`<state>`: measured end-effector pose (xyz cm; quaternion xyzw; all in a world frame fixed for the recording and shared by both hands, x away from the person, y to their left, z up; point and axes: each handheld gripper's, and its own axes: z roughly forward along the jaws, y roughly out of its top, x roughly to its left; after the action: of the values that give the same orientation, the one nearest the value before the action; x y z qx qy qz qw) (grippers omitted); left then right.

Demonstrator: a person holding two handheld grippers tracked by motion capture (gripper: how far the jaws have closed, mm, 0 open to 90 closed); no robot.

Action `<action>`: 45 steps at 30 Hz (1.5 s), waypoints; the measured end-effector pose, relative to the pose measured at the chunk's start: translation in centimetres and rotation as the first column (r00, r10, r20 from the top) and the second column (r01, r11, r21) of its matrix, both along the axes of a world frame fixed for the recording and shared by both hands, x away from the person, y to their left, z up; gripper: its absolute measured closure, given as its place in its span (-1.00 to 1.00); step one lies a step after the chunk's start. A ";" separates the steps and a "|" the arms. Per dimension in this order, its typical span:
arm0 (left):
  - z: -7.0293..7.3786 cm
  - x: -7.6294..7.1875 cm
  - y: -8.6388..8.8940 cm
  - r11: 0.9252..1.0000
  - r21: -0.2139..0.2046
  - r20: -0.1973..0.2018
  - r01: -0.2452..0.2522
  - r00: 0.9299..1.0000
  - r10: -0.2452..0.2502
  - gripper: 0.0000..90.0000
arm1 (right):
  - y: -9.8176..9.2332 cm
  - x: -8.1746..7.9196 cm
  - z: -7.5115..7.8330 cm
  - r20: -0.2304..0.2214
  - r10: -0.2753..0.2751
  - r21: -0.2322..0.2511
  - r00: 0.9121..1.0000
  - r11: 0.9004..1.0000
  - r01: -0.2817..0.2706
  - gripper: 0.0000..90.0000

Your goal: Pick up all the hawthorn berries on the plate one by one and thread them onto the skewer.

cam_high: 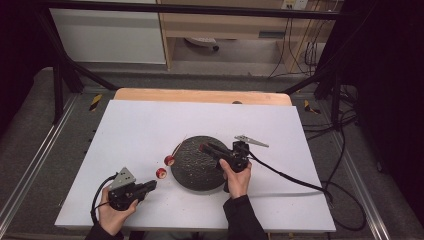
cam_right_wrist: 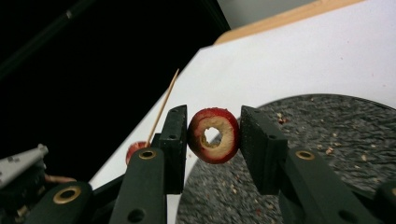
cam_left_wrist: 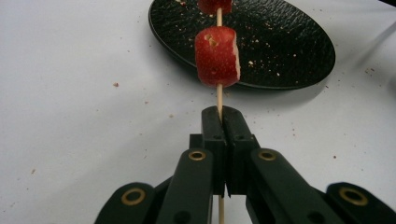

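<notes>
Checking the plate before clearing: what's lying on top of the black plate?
On the black plate only crumbs lie. The right gripper holds a cored fruit ring above it, covering part.

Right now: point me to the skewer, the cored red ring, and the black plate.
skewer (cam_left_wrist: pixel 219 95), left gripper view, bare stick just above the shut jaws.
cored red ring (cam_right_wrist: pixel 214 136), right gripper view, pale cut face beside the hole.
black plate (cam_high: pixel 197 177), high view, bare near part.
</notes>
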<state>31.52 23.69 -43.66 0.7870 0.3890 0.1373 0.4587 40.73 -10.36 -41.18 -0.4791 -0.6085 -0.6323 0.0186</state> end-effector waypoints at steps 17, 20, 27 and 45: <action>-0.4 -0.5 -2.2 1.000 -0.014 0.011 -0.007 1.000 0.007 0.96 | 1.1 -0.5 -1.1 0.048 -0.170 0.227 0.984 0.961 0.155 0.41; -0.5 -0.6 -2.6 1.000 -0.015 0.011 -0.005 1.000 0.005 0.96 | 1.2 -0.5 -1.2 0.054 -0.198 0.259 0.979 0.949 0.178 0.41; -0.7 -0.9 -3.4 1.000 -0.013 0.010 0.004 1.000 -0.004 0.96 | 1.2 0.0 -1.2 0.058 -0.243 0.312 0.968 0.926 0.213 0.41; -0.9 -1.0 -4.3 1.000 -0.009 0.013 0.024 1.000 -0.023 0.96 | 1.6 0.5 -1.9 0.031 -0.273 0.372 0.962 0.896 0.242 0.41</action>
<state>30.50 19.42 -44.52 0.7885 0.3774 0.1354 0.4664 41.23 -8.74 -43.13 -0.5172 -0.4120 -0.7502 -0.0017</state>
